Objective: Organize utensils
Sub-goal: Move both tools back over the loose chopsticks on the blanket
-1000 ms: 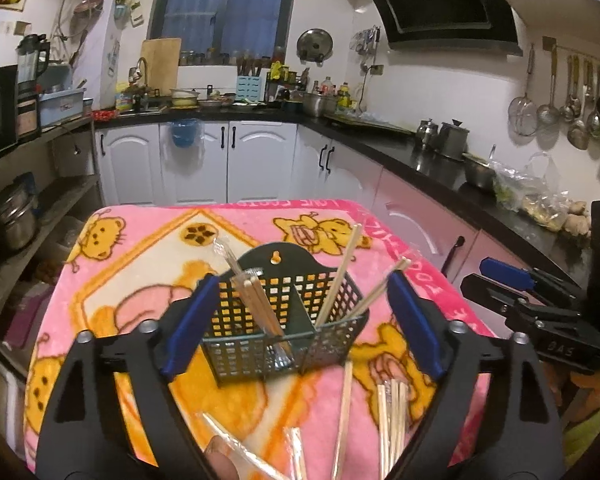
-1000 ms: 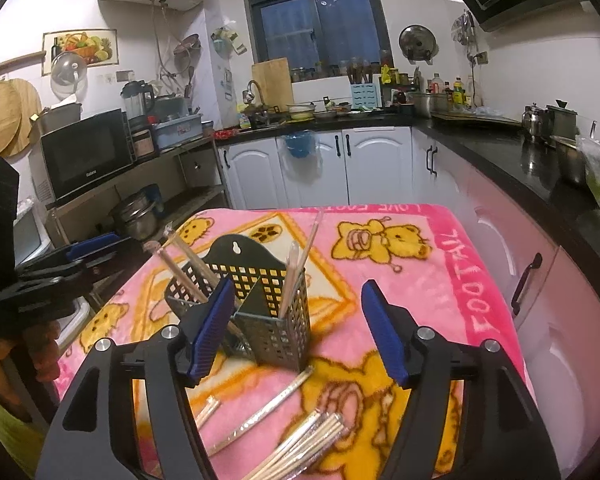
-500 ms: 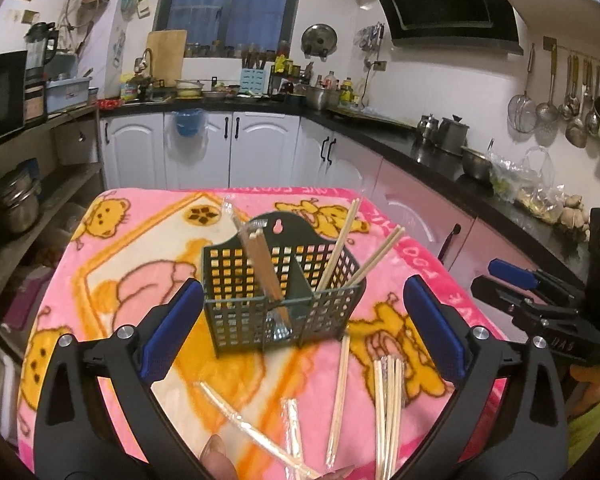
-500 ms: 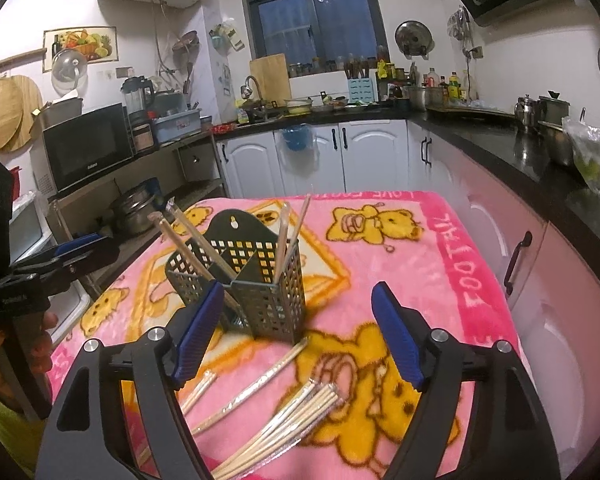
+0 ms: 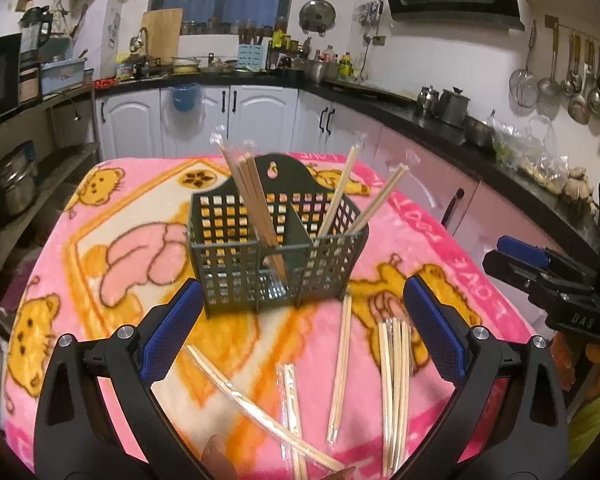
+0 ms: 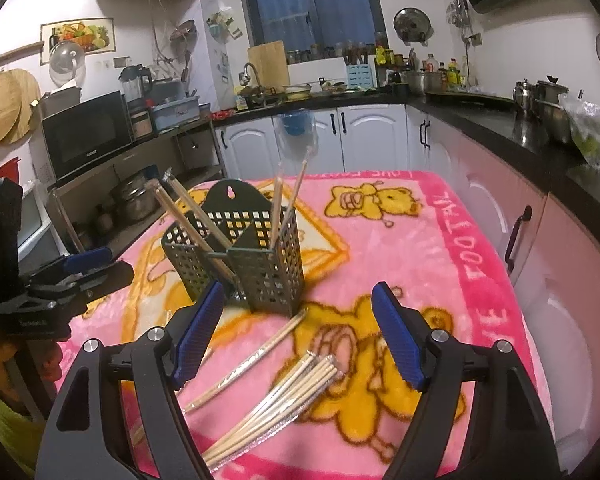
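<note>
A dark green slotted utensil basket (image 5: 276, 240) stands upright on the pink cartoon blanket (image 5: 440, 240). Wrapped chopsticks (image 5: 256, 204) lean in its left compartment, and two bare pairs (image 5: 340, 196) lean in its right one. Loose chopsticks lie in front of it: a bundle (image 5: 396, 380), a single pair (image 5: 340, 364) and a wrapped pair (image 5: 256, 404). My left gripper (image 5: 300, 292) hangs open above these, just short of the basket, holding nothing. My right gripper (image 6: 298, 292) is open and bare too, over the bundle (image 6: 276, 400), with the basket (image 6: 244, 256) ahead to the left.
The blanket covers a small table whose edges fall away on all sides. Kitchen cabinets (image 6: 364, 136) and a black counter (image 6: 540, 136) run behind and to the right. Open shelves with pots (image 5: 12, 188) stand to the left. Each gripper appears at the edge of the other's view.
Both grippers have sunk and drawn back from the basket, bringing more of the loose chopsticks into view. The left jaws have spread wider, and the right jaws slightly.
</note>
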`<state>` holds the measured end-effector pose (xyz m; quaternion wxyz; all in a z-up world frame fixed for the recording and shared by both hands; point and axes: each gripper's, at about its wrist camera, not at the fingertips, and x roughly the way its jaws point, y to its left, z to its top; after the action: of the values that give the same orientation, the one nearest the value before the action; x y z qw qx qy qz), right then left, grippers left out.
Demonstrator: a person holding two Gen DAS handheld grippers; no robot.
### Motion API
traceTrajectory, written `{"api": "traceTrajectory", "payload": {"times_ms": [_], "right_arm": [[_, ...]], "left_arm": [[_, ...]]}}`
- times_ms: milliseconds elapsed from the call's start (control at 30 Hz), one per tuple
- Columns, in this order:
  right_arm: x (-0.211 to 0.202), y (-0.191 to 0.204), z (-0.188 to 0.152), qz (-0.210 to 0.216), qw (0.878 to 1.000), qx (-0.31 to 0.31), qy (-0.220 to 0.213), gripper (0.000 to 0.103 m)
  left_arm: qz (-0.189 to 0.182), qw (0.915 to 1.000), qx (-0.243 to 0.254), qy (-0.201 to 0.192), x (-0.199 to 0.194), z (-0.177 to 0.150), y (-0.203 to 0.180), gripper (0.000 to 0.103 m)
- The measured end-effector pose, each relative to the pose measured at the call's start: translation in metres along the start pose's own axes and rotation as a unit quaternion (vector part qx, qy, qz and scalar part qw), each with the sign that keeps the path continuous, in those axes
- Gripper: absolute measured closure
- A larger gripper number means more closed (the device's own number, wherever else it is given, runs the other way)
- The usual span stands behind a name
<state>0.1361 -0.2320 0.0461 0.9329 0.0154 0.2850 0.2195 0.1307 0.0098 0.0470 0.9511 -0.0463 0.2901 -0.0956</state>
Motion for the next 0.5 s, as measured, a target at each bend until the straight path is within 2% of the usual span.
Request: {"api": "traceTrajectory", "payload": {"times_ms": [367,500], "right_arm": [[0.004,-0.021,-0.02,-0.008,0.999,0.027,0.016,0.03],[0.011,-0.031,-0.028,-0.008,0.999,0.042,0.029,0.037]], "left_arm": [[-0.008,0.999,0.018,0.039,0.025,-0.018,-0.011,0.011],[-0.012,0.9978,0.03,0.058,0.039,-0.023,-0.018,0.016]]}}
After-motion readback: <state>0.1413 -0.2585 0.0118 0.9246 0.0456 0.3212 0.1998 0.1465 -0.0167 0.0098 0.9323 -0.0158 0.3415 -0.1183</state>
